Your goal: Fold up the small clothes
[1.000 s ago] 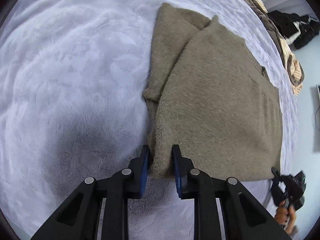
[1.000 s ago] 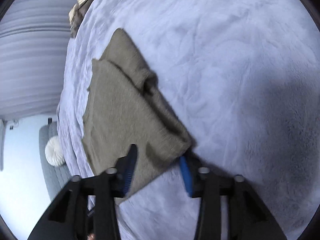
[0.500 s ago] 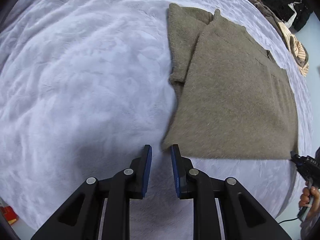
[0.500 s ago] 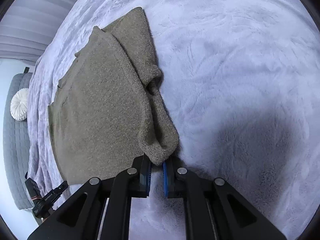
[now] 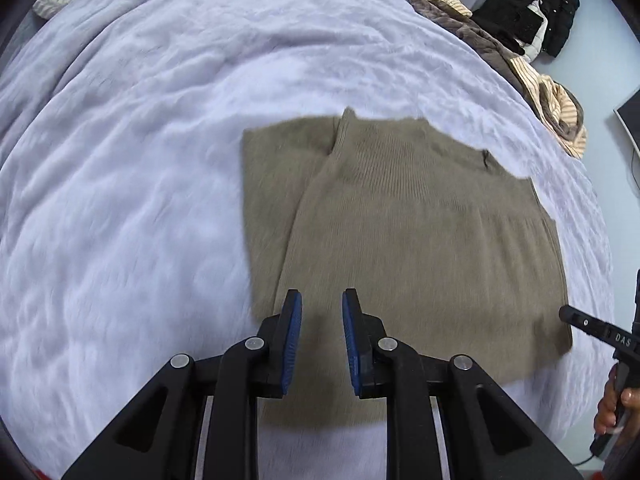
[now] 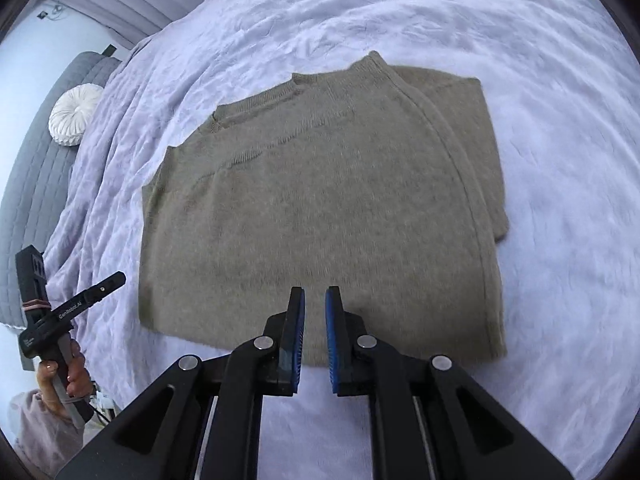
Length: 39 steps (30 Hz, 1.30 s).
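Observation:
An olive-brown knit sweater (image 5: 412, 240) lies flat on the pale lilac bed cover (image 5: 120, 200), with one sleeve folded in along its left side. It also shows in the right wrist view (image 6: 320, 208), collar at the far edge. My left gripper (image 5: 322, 312) hovers above the sweater's near edge, jaws a little apart and empty. My right gripper (image 6: 315, 308) hovers above the near hem, jaws narrowly apart and empty. Each gripper shows at the edge of the other's view: the right one (image 5: 592, 328) and the left one (image 6: 80, 300).
A pile of striped and brown clothes (image 5: 532, 76) lies at the bed's far right edge, with black garments (image 5: 532, 20) beyond. A round white cushion (image 6: 74, 114) sits on a grey headboard or sofa (image 6: 36, 184) at the left.
Both grippers have let go of the sweater's edge and pulled back and up. The sweater now lies flat with the sleeve folded in. The right jaws have opened slightly.

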### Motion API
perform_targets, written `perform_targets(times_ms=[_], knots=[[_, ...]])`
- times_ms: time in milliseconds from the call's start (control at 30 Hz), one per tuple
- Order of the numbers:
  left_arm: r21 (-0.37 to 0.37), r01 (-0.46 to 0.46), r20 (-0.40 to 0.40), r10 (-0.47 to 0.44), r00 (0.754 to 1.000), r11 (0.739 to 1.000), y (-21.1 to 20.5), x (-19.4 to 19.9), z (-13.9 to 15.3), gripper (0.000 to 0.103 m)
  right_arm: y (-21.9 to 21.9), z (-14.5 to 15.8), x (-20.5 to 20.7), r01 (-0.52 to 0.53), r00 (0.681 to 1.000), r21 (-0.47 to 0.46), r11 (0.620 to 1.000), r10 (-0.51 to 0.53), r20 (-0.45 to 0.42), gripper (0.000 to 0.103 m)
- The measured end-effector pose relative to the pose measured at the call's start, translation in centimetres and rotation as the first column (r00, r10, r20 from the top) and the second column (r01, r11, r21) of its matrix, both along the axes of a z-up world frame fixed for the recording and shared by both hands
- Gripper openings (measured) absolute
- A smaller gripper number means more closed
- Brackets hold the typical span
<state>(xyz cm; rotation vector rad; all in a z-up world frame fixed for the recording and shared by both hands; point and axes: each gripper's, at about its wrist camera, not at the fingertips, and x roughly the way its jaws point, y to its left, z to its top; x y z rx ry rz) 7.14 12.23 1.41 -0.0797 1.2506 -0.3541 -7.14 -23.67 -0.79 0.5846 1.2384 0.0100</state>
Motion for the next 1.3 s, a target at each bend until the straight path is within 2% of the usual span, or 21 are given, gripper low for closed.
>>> perform_targets(times_ms=[200,267,333,433,600,800,1000,1200,1300], knots=[[0.014,-0.038,-0.002,0.039,0.999,0.999,-2.5,5.5,-2.8,0.022,-1.6,-2.0,4.9,0.050,0.999,-0.031,0.998,-0.050,0.002,0.010],[0.050,-0.047,-0.017,0.048,0.999,0.998,-2.8,6.4,-4.6,0.022,-2.1,-3.0,6.0,0.053,0.999,-0.046,0.998,-0.054,-0.009,0.010],[0.045,-0.040,-0.025,0.042,0.999,0.998,-2.4,6.2,-5.7,0.022,-3.0,-4.5,6.5,0.062,0.998,-0.044,0.997,-0.063,-0.029,0.008],[0.076,-0.015,-0.011,0.016,1.000,0.997,-2.5,5.7,-5.2,0.022,-4.6,-5.5,6.3,0.097,0.995,-0.006,0.995,-0.097,-0.020,0.000],[0.148,-0.003,-0.020,0.006,1.000,0.989,-2.4,4.9,-4.5,0.022,-5.9,-5.1,5.1,0.165,0.986,0.046,0.985,-0.164,-0.033,0.000],[0.148,-0.024,-0.036,0.030,0.999,0.989,-1.4,3.5,-4.0,0.022,-4.5,-3.9,3.4,0.119,0.992,-0.016,0.993,-0.120,-0.050,0.003],[0.142,-0.022,-0.043,0.028,0.999,0.990,-0.8,1.4,-3.3,0.022,-4.1,-3.4,1.8,0.131,0.990,0.013,0.991,-0.130,-0.058,0.003],[0.159,0.028,-0.067,-0.018,0.998,0.987,-0.2,-2.2,-2.9,0.022,-0.1,-2.7,0.4,-0.012,0.998,0.003,1.000,0.012,-0.055,0.003],[0.211,0.058,-0.098,-0.037,0.994,0.976,-0.1,-3.8,-4.2,0.022,1.9,-3.9,-0.1,-0.082,0.993,-0.021,0.996,0.080,-0.088,0.003]])
